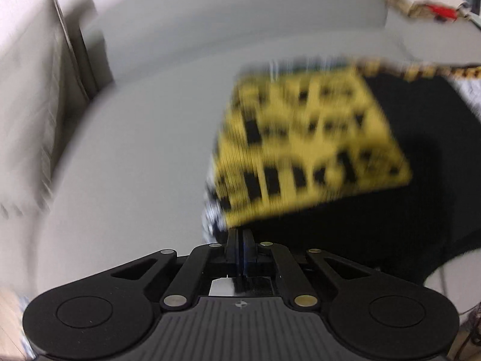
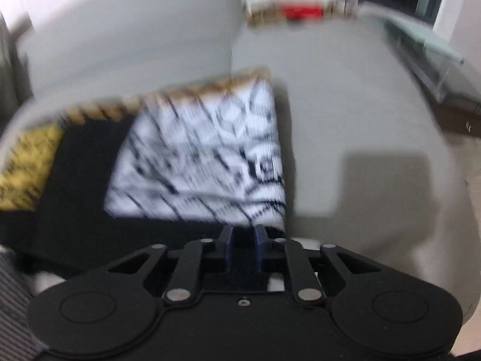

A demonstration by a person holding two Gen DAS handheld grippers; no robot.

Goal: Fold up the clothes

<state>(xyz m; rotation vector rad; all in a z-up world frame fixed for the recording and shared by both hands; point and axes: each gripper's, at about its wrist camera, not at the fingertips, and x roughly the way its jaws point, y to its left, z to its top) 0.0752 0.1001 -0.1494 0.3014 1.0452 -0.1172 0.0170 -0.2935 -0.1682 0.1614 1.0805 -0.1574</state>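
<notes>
Here, motion blur obscures the garment on the grey sofa. Left gripper clenched at its near edge; right gripper angled down, jaws apparently parted slightly.

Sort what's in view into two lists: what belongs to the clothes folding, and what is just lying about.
Part of the job:
- black garment with its yellow patterned panel and white patterned panel
- left gripper, shut at the garment's near edge
- right gripper
- grey sofa that the garment lies on

Just lying about:
- red item, too blurred to identify
- glass-topped table
</notes>
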